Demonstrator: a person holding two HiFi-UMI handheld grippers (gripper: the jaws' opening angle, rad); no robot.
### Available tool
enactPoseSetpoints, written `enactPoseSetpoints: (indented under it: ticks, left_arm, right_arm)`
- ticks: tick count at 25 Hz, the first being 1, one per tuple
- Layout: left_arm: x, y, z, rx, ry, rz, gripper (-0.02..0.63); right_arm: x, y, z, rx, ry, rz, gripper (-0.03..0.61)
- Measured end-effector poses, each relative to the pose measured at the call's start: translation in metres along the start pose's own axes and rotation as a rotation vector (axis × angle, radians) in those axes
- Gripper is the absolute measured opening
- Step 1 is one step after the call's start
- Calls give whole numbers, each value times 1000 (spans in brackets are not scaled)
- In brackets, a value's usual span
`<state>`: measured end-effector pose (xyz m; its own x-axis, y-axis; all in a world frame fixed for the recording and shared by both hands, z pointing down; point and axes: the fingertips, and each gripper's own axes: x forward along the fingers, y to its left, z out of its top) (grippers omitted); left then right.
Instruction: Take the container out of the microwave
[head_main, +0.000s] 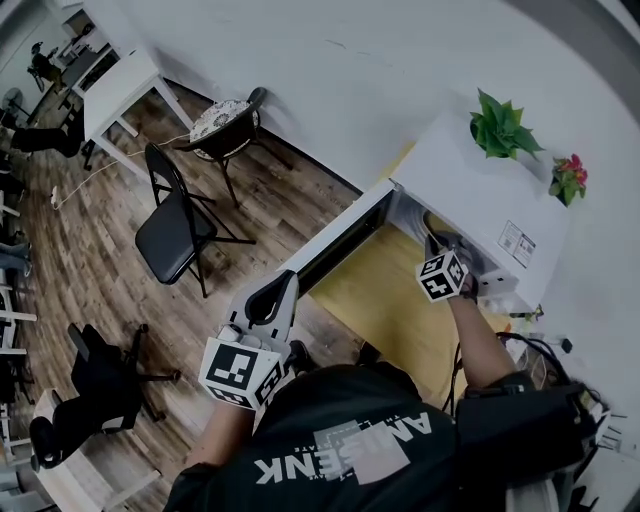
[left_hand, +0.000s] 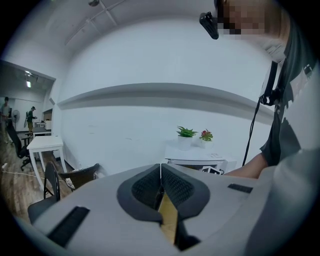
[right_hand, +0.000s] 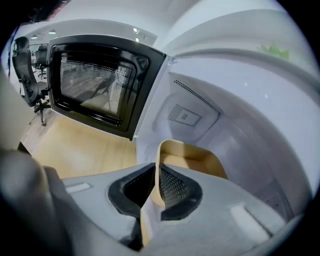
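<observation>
A white microwave (head_main: 480, 190) stands on a wooden table (head_main: 380, 300) with its door (head_main: 340, 240) swung open to the left. My right gripper (head_main: 440, 243) reaches into the cavity. In the right gripper view a tan container (right_hand: 192, 155) sits on the cavity floor, and the right gripper (right_hand: 156, 172) is shut on its near wall, one pad inside and one outside. The door (right_hand: 95, 85) stands open at the left. My left gripper (head_main: 270, 290) hangs low beside the table, away from the microwave. Its pads (left_hand: 160, 175) meet with nothing between them.
Two potted plants (head_main: 500, 128) (head_main: 568, 178) stand on top of the microwave. A black folding chair (head_main: 180, 225), a round-seat chair (head_main: 228, 125) and a white table (head_main: 120, 85) are on the wooden floor to the left. A wall runs behind the microwave.
</observation>
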<state>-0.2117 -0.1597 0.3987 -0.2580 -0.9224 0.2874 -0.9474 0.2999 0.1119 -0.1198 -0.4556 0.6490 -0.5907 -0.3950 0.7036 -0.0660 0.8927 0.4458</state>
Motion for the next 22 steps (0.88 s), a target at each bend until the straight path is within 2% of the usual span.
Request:
enactPoseSetpoints:
  ticks: [11, 22]
  left_arm:
    - [-5, -6, 13, 23, -45, -168, 3]
    - [3, -9, 17, 21, -60, -321, 2]
  right_arm:
    - [-76, 40, 24, 180, -54, 38, 28]
    - [-155, 86, 44, 274, -106, 86, 28]
